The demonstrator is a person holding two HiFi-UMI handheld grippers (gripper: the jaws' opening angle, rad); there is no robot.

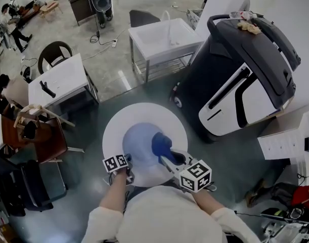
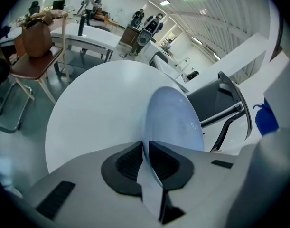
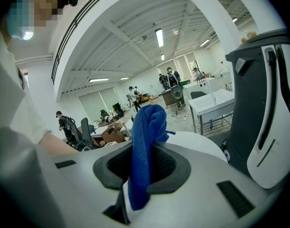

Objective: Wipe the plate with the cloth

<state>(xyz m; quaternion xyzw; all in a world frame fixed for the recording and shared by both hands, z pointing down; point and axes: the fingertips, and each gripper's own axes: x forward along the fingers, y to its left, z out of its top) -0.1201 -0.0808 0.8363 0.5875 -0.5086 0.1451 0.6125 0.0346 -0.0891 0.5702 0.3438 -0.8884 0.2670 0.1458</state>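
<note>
Head view: the pale blue plate (image 1: 136, 145) sits on the round table (image 1: 144, 113), with the left gripper (image 1: 128, 162) at its 7 o'clock and the right gripper (image 1: 167, 155) at 4 o'clock. Left gripper view: the jaws are clenched on the plate's rim. Right gripper view: the jaws are grasping the blue cloth (image 3: 145, 137).

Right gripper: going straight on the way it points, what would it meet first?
Probably the plate, with the held cloth leading: the right gripper aims across it. Depth is unclear, so it could be the table beyond.
</note>
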